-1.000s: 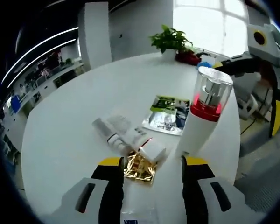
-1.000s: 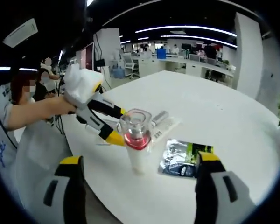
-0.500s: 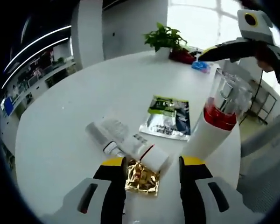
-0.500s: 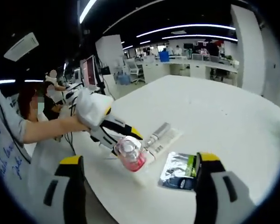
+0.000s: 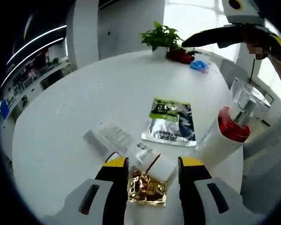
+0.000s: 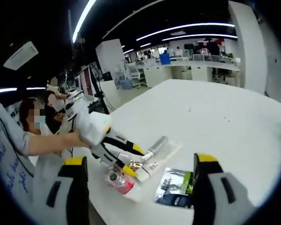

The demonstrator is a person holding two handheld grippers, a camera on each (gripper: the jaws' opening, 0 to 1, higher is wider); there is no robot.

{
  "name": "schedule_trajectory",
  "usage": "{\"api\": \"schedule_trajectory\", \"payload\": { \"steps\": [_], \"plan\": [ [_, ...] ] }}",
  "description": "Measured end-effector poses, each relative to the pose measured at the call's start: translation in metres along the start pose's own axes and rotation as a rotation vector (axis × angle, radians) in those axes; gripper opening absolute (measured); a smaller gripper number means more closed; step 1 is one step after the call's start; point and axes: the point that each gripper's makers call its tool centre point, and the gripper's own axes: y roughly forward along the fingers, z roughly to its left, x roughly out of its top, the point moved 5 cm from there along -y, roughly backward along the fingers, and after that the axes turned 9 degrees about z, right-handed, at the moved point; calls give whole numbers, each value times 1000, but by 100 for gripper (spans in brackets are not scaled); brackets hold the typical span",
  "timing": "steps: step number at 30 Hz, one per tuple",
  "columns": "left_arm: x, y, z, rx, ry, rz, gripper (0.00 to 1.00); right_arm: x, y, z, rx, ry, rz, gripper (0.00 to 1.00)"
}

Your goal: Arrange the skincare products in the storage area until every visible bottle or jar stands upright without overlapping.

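The white pump bottle (image 5: 229, 136) has tipped sideways — clear cap, red collar.

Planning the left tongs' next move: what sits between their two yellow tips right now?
In the left gripper view, a crinkled gold foil sachet lies on the white table between the left tongs; the capped end of a white tube lies just beyond it.

A round white table (image 5: 75, 93) carries a potted green plant (image 5: 162, 38) at its far edge, with a red thing (image 5: 180, 56) and a small blue thing (image 5: 197, 65) just beside the plant. Beyond the table stand a white pillar (image 5: 85, 30), office desks (image 6: 196, 70) under ceiling strip lights (image 6: 178, 29), and seated people (image 6: 35, 119).
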Motion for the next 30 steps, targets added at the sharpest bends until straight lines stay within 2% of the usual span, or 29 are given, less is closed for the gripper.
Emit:
{"api": "schedule_trajectory", "payload": {
  "steps": [5,9,12,14,16,20,30],
  "plan": [
    [-2,7,-1,-22,5,14,40,1,14,-21,6,57,18,84],
    [-5,10,0,-26,-5,25,40,-7,29,-33,9,80,49,79],
    [-4,14,6,-34,-11,27,40,-13,40,-40,28,132,60,73],
    [-6,15,4,-41,6,36,40,-17,48,-43,38,157,76,68],
    [-8,16,7,-42,6,51,40,-22,55,-43,47,154,94,68],
    [-8,17,6,-47,-6,49,40,-33,72,-46,81,189,127,62],
    [-6,23,15,-53,-19,60,40,-58,103,-47,142,277,184,55]
  ]
}}
